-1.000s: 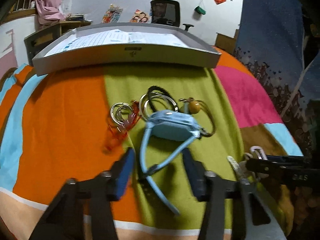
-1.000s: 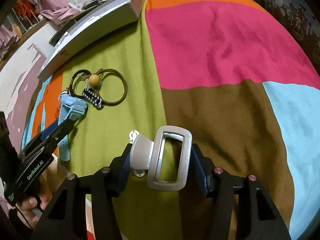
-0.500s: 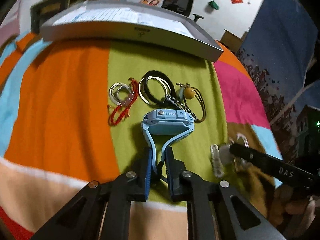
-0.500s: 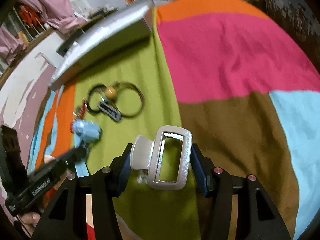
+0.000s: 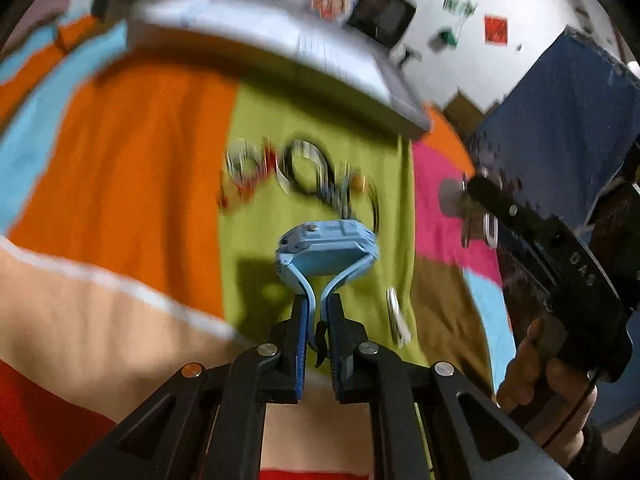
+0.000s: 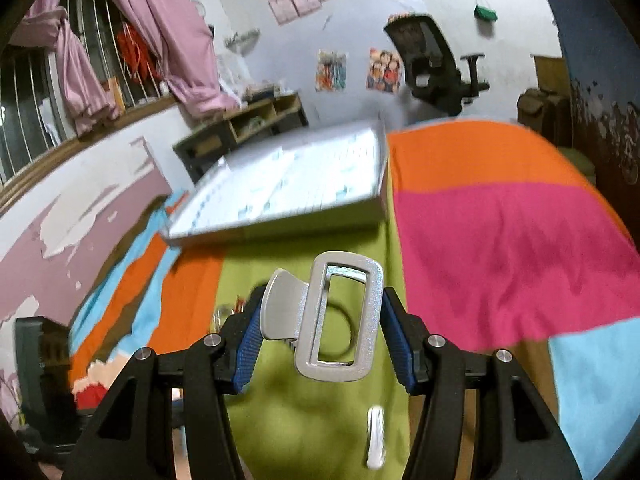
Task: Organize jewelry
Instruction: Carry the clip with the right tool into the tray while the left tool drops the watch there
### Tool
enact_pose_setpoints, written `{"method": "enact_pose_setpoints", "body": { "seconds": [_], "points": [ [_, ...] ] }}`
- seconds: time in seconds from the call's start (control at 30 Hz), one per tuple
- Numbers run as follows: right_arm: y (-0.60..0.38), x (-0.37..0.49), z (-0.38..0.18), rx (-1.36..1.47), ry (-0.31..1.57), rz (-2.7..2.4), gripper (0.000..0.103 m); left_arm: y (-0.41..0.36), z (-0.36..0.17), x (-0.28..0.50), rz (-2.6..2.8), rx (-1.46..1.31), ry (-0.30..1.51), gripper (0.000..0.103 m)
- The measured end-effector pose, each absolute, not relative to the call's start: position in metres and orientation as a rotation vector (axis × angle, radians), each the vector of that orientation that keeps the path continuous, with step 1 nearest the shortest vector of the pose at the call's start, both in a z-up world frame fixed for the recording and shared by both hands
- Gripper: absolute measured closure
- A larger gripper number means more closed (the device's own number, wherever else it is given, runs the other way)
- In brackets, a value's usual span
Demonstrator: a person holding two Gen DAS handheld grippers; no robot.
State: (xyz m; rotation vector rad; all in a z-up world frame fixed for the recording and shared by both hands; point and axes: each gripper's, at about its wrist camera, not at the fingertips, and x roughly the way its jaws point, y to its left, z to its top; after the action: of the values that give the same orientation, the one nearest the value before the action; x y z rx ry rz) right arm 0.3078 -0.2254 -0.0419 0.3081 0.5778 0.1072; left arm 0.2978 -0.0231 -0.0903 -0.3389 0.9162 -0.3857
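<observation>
My left gripper (image 5: 318, 312) is shut on the straps of a light blue watch (image 5: 326, 250), which hangs lifted above the green patch of the cloth. Beyond it lie blurred rings and hair ties (image 5: 304, 172). My right gripper (image 6: 320, 328) is shut on a silver hair clip (image 6: 340, 320), held in the air and facing the grey tray (image 6: 280, 188). In the left wrist view the right gripper (image 5: 476, 200) comes in from the right with the clip, a hand (image 5: 548, 380) on its handle. The same tray (image 5: 280, 52) stands at the far side.
A small white clip (image 6: 376, 436) lies on the green patch near me, also seen as the white clip (image 5: 396, 316) in the left wrist view. The multicoloured cloth (image 6: 500, 240) covers the surface. An office chair (image 6: 432, 68) and a wooden shelf (image 6: 248, 124) stand behind.
My left gripper closed on the watch straps and lifted the watch off the cloth. My right gripper rose with the silver clip and tilted up toward the tray.
</observation>
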Motion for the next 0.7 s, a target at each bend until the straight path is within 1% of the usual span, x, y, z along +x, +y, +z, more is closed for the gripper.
{"method": "enact_pose_setpoints", "body": {
  "seconds": [0.13,0.2,0.27,0.37,0.43,0.5,0.57,0.7],
  "points": [
    [-0.234,0.323,-0.015,0.305,0.473,0.094,0.053,-0.021,-0.049,0.307,-0.35,-0.322,0.763,0.094],
    [-0.24,0.338,-0.002,0.351,0.436,0.097,0.053,-0.021,-0.029,0.322,-0.336,-0.301,0.699,0.094],
    [-0.245,0.363,0.008,0.385,0.388,0.113,0.053,-0.021,-0.013,0.346,-0.312,-0.295,0.661,0.094],
    [-0.243,0.398,0.017,0.351,0.353,0.139,0.053,-0.014,0.002,0.385,-0.278,-0.335,0.622,0.094],
    [-0.239,0.418,0.018,0.338,0.353,0.157,0.053,-0.01,0.006,0.41,-0.258,-0.347,0.609,0.094],
    [-0.238,0.438,0.012,0.338,0.395,0.173,0.053,-0.007,0.004,0.436,-0.236,-0.337,0.61,0.094],
    [-0.236,0.451,0.002,0.327,0.444,0.165,0.052,-0.01,-0.005,0.463,-0.216,-0.325,0.642,0.094],
    [-0.23,0.457,-0.024,0.275,0.492,0.133,0.052,-0.01,-0.031,0.49,-0.193,-0.319,0.712,0.094]
  ]
}}
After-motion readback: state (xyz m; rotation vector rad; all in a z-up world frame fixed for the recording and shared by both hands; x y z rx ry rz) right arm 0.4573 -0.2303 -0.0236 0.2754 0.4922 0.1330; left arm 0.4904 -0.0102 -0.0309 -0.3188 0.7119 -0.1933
